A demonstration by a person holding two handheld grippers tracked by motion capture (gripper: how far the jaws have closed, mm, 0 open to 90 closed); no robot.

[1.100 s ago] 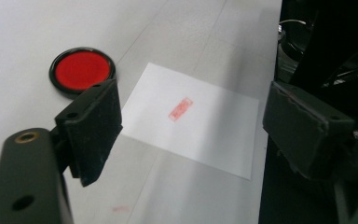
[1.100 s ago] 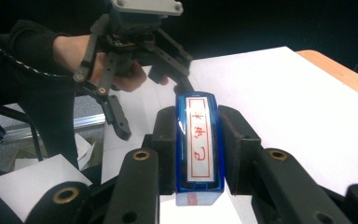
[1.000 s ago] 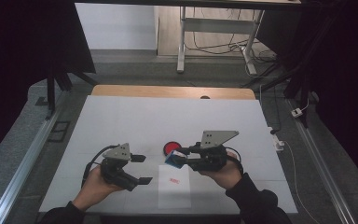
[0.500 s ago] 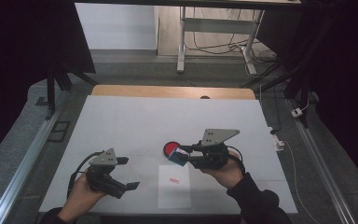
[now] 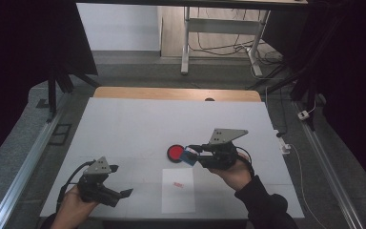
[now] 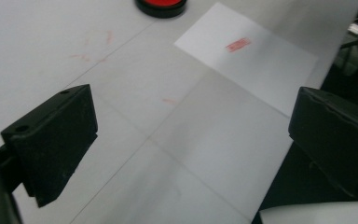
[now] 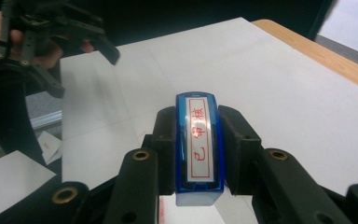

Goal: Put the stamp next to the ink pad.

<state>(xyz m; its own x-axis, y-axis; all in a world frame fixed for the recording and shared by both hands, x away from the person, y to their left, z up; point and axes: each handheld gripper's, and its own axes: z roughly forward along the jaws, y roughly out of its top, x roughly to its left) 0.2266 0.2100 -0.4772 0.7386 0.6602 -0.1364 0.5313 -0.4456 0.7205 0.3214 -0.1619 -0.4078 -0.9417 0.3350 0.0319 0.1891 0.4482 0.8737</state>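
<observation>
I am pinching a blue stamp (image 7: 199,148) between the fingers of my right gripper (image 5: 201,153), the two pads pressing its long flat sides while its labelled top faces the camera. The label is carrying red Chinese characters in a red frame, reading 已审核 as far as I can tell. I am judging the stamp to be light, stiff plastic with a smooth, slightly slippery shell, so gripping across the flat sides near the middle is suiting it best. I am holding it above the bench's middle, just beside a red ink pad (image 5: 175,153). Nearer the bench's front edge a white sheet (image 5: 177,190) is lying flat, already bearing a small red imprint (image 6: 238,44). My left gripper (image 5: 120,194), by the front left corner, has just been opening; its fingers are spreading wide on nothing.
</observation>
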